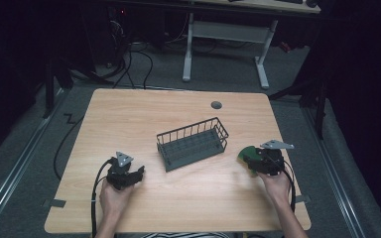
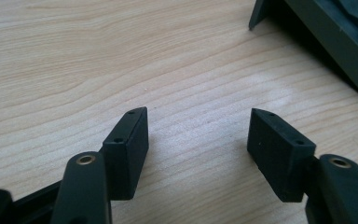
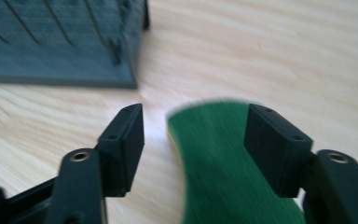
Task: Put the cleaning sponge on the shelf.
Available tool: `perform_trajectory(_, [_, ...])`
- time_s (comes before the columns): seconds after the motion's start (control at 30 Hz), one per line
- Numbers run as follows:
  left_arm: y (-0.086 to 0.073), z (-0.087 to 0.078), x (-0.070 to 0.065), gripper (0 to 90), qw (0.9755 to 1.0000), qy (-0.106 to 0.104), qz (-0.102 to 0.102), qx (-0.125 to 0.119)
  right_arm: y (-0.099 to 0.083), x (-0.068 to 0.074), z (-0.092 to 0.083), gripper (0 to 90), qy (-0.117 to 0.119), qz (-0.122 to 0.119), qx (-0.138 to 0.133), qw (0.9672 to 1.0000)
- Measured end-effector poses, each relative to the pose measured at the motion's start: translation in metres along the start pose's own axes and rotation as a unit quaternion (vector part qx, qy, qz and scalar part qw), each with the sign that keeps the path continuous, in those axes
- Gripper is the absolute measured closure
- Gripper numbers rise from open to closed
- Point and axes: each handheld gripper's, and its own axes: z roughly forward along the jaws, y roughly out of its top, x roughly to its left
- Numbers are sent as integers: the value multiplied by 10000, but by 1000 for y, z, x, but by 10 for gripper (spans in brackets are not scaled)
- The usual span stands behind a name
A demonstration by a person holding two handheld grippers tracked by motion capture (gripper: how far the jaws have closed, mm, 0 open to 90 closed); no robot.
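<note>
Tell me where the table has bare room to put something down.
The table is bare along its far edge behind the basket, and down its left side. The near edge between the left gripper and right gripper is free too. It is crowded by the green sponge at the right gripper.

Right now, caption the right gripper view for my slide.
Open right tongs straddle a curved green sponge near the dark wire basket on the wooden table.
</note>
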Motion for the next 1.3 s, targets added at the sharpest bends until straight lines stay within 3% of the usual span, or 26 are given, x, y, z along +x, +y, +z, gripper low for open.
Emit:
perform_trajectory(0.3, [-2, -1, 1, 343, 10000, -21, -11, 9, -25, -19, -3, 260, 12, 146, 4, 9999])
perform_trajectory(0.63, [-2, -1, 1, 326, 10000, -35, 4, 7, -21, -22, 9, 209, -67, 53, 11, 10000])
perform_trajectory(0.97, [-2, -1, 1, 324, 10000, -38, 4, 9, -9, -19, 28, 217, 70, -187, 658, 9976])
perform_trajectory(1.3, [-2, -1, 1, 322, 10000, -41, 9, 10, -3, -18, 34, 274, -27, -279, 871, 9958])
